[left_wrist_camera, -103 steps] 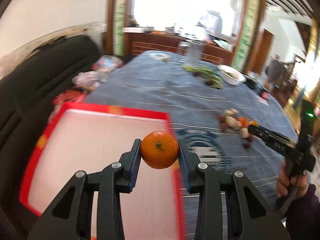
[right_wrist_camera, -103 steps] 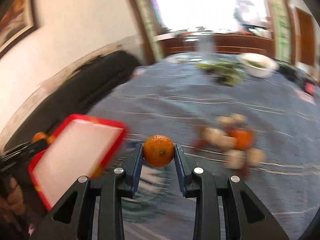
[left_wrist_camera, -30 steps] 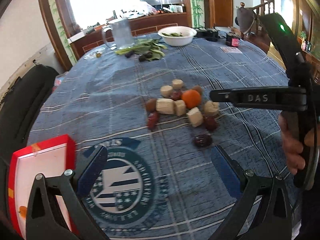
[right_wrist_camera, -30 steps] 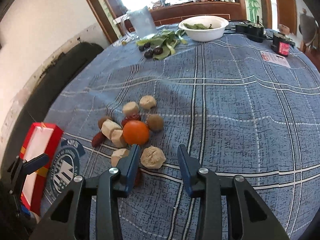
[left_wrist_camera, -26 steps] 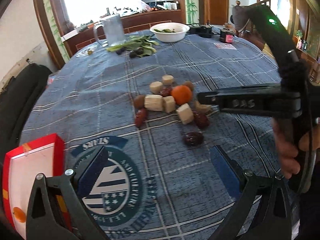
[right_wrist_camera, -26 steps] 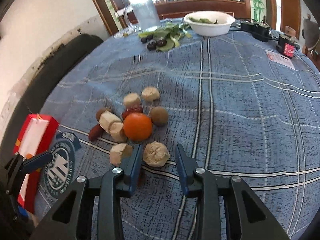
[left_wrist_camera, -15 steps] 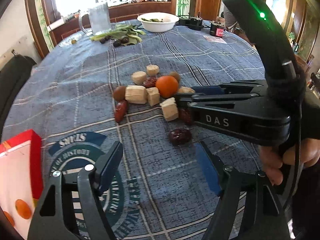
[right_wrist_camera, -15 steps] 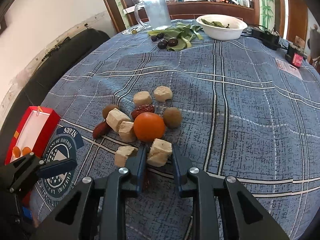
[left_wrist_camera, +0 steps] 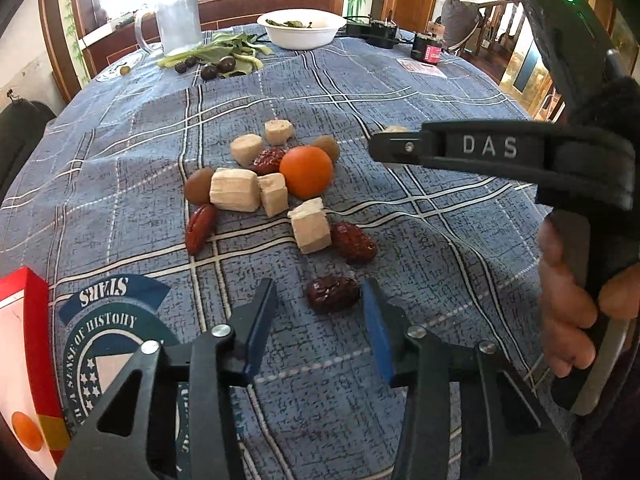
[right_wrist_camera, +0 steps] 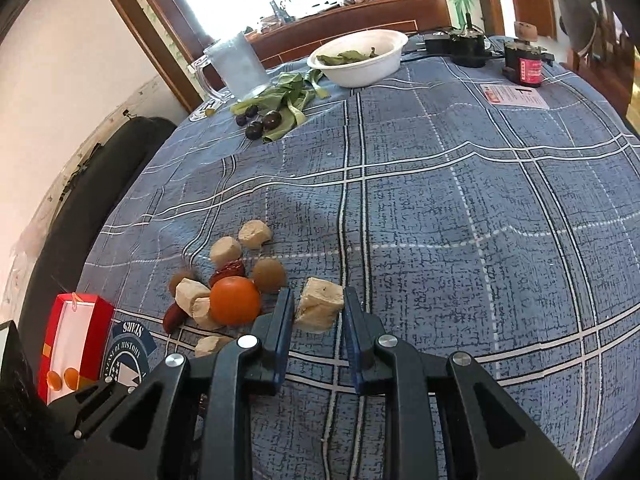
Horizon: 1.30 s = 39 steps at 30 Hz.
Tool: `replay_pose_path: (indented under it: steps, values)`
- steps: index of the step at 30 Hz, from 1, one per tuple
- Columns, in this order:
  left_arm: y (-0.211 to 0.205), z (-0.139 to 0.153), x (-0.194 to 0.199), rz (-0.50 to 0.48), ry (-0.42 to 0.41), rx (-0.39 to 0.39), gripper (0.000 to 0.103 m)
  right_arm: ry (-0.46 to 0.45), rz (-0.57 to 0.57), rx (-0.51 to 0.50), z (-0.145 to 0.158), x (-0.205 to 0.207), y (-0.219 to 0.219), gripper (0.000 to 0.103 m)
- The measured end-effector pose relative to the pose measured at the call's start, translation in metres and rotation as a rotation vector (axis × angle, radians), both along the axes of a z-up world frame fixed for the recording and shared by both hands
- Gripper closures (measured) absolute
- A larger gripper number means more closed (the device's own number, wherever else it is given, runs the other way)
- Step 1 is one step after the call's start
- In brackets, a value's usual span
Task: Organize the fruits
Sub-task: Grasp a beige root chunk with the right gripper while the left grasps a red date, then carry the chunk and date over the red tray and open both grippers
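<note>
A pile of fruit lies on the blue plaid tablecloth: an orange [left_wrist_camera: 306,171], pale beige chunks [left_wrist_camera: 234,189], red dates [left_wrist_camera: 353,241] and brown round fruits [left_wrist_camera: 199,191]. My left gripper [left_wrist_camera: 320,314] is open, its jaws on either side of a dark wrinkled date [left_wrist_camera: 332,293] on the cloth. My right gripper [right_wrist_camera: 318,314] is shut on a pale beige chunk [right_wrist_camera: 320,309], held just right of the orange [right_wrist_camera: 234,300]. The right gripper also shows in the left wrist view [left_wrist_camera: 380,146]. A red box [right_wrist_camera: 74,344] with a white floor holds two oranges [right_wrist_camera: 64,378].
At the far side of the table stand a white bowl of greens [right_wrist_camera: 360,56], a glass mug [right_wrist_camera: 236,66], leafy greens with dark plums [right_wrist_camera: 272,114], a card [right_wrist_camera: 514,96] and small black devices [right_wrist_camera: 522,64]. A dark sofa [right_wrist_camera: 80,204] runs along the left edge.
The left gripper has moved forward to the dark date and narrowed its jaws around it. The right gripper has closed on the beige chunk and carried it a little right of the pile.
</note>
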<state>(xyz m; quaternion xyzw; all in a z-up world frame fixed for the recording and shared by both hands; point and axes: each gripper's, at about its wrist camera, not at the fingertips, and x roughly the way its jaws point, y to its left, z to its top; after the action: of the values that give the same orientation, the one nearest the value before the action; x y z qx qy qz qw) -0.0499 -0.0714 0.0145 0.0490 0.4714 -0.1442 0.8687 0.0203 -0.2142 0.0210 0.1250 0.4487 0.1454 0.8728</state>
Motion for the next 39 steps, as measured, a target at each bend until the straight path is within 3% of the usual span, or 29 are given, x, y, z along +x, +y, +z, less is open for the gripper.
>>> replay_pose_path:
  steps: [2,4,11,15,22,28,32,39]
  values:
    - [-0.003,0.000,0.000,-0.002,-0.008,0.010,0.061,-0.007,-0.002,-0.001,0.001,-0.002,0.001,0.080]
    - [-0.004,0.000,-0.001,-0.008,-0.015,0.008,0.074,-0.020,-0.011,-0.007,0.003,-0.002,0.001,0.080]
    - [0.001,0.003,-0.006,0.020,-0.032,0.006,0.074,-0.133,-0.056,-0.052,0.014,-0.009,-0.003,0.080]
    - [0.014,0.017,-0.015,0.069,-0.087,0.036,0.074,-0.191,-0.077,-0.052,0.020,-0.013,-0.007,0.080]
    - [0.063,0.062,-0.055,0.213,-0.265,0.075,0.074,-0.254,-0.127,-0.066,0.023,-0.019,-0.013,0.080]
    - [0.110,0.085,-0.087,0.324,-0.353,0.089,0.074,-0.258,-0.149,-0.087,0.025,-0.026,-0.005,0.080]
    - [0.139,0.090,-0.102,0.383,-0.378,0.098,0.074,-0.296,-0.081,-0.058,0.042,-0.047,0.026,0.080]
    - [0.193,0.088,-0.115,0.510,-0.386,0.108,0.074,-0.345,0.223,0.003,0.063,-0.094,0.136,0.080]
